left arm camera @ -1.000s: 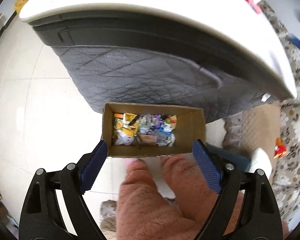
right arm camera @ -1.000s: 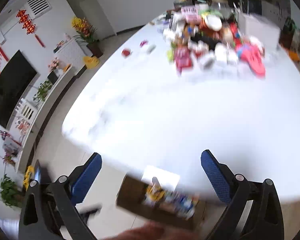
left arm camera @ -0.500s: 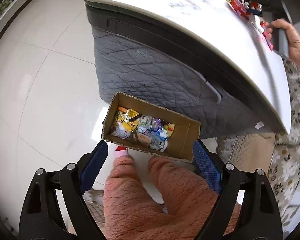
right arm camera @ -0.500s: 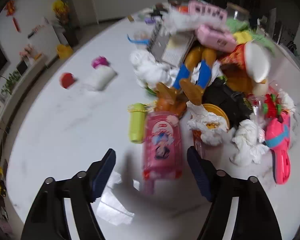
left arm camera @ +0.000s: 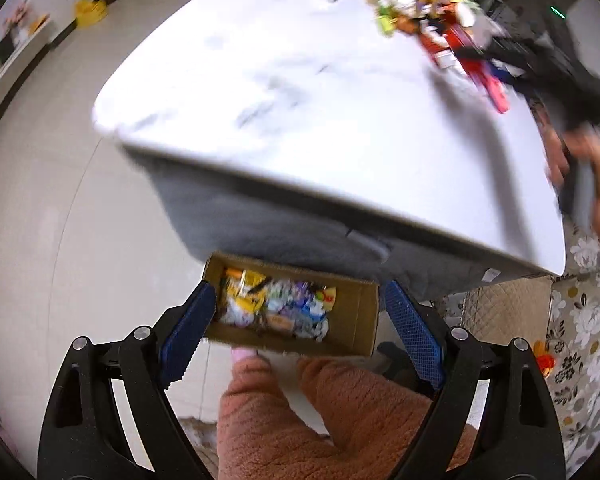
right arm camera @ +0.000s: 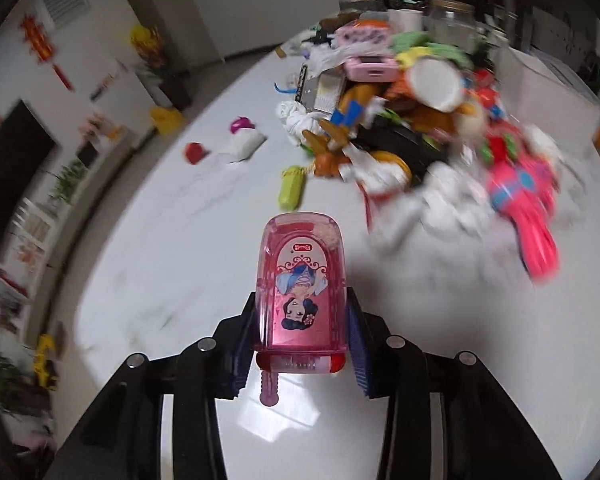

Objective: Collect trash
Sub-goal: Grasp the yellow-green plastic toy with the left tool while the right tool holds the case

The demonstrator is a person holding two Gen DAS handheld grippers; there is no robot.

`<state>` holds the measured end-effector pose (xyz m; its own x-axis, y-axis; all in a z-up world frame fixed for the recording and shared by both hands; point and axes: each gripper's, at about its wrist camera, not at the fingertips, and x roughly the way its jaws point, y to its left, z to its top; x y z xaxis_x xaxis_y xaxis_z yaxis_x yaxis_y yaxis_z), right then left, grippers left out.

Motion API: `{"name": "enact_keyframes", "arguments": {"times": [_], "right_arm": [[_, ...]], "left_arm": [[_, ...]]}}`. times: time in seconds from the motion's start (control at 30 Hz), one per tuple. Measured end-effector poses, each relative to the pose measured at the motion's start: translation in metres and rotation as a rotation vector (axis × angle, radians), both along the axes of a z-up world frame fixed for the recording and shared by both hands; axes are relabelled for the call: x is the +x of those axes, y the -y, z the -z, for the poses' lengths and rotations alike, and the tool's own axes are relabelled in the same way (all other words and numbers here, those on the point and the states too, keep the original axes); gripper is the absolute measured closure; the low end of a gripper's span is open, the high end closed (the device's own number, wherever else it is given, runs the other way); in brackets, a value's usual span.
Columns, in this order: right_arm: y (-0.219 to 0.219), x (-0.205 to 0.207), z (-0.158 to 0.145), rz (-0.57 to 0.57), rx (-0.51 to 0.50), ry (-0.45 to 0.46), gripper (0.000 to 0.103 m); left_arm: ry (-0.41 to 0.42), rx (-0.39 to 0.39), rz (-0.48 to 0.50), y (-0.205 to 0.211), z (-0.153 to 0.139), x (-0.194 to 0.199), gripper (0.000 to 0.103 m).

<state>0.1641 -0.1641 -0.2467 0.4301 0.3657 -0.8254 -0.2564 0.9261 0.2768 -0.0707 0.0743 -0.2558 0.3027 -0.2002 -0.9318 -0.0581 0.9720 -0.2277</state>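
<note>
Below the table edge, cardboard box [left arm camera: 364, 320] of wrappers [left arm camera: 272, 308].

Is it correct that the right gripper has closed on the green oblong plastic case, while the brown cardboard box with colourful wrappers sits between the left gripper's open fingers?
Not quite. In the right wrist view the right gripper is shut on the pink transparent plastic case with a cartoon girl; its jaws have just been closing. The green oblong plastic case lies free on the white table. The brown cardboard box with colourful wrappers does sit between the left gripper's open fingers.
</note>
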Motion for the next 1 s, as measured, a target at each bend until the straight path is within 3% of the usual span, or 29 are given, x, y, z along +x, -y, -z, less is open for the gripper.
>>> {"name": "enact_keyframes", "arguments": {"times": [0.13,0.27,0.4,0.63,0.8,0.83,0.87,1.0], "right_arm": [[0.06,-0.076,-0.017,0.073,0.088,0.018,0.063],[0.091,-0.122,-0.025,0.161,0.105,0.024,0.063],[0.116,-0.15,-0.03,0.238,0.131,0.031,0.063],[0.132,-0.166,-0.032,0.261,0.131,0.027,0.063],[0.14,-0.164,-0.03,0.272,0.139,0.017,0.063],[0.141,-0.163,-0.03,0.273,0.143,0.015,0.063],[0.142,-0.162,-0.03,0.271,0.143,0.015,0.063],[0.139,-0.159,-0.031,0.257,0.144,0.017,0.063]], "left_arm": [[0.05,0.004,0.076,0.023,-0.013,0.033,0.019],[0.099,0.014,0.16,0.054,-0.02,0.08,0.018],[0.167,0.097,0.2,0.089,-0.018,0.155,0.018],[0.173,0.164,0.098,0.118,0.007,0.288,0.018],[0.126,0.157,0.049,0.118,0.023,0.335,0.02],[0.12,0.142,0.046,0.116,0.025,0.338,0.038],[0.107,0.137,0.045,0.114,0.029,0.341,0.079],[0.075,0.07,0.047,0.1,0.03,0.339,0.085]]}}
